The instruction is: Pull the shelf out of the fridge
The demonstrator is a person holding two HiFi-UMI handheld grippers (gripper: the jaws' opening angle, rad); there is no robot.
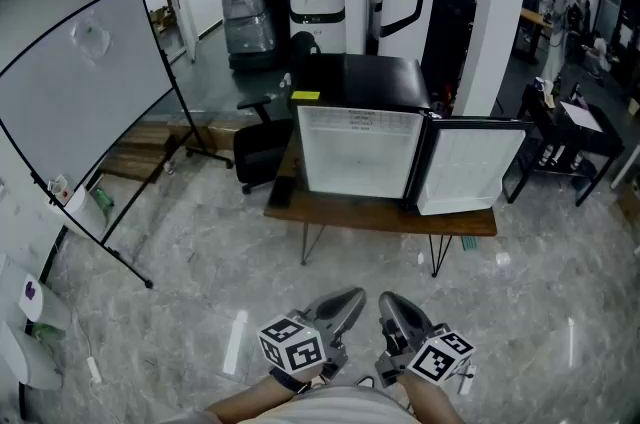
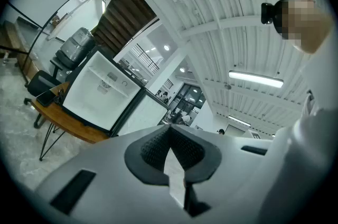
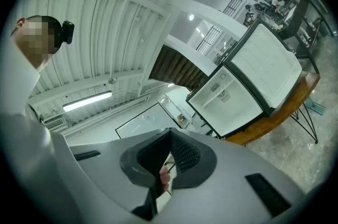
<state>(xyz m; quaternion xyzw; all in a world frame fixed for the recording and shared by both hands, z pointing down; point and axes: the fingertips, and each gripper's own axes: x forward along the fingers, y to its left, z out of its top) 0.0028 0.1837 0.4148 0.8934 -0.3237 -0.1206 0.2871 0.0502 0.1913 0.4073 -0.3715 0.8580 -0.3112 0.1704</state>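
Far ahead of left tool [image 1: 346, 304] and right tool [image 1: 394, 308], open fridge [image 1: 356, 152].

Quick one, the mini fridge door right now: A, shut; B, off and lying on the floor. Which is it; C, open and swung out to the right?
C: the mini fridge on the wooden table shows its white inside, with the door standing out at its right.

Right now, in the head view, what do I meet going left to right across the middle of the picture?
whiteboard → black office chair → open fridge → its swung-open door → black cart
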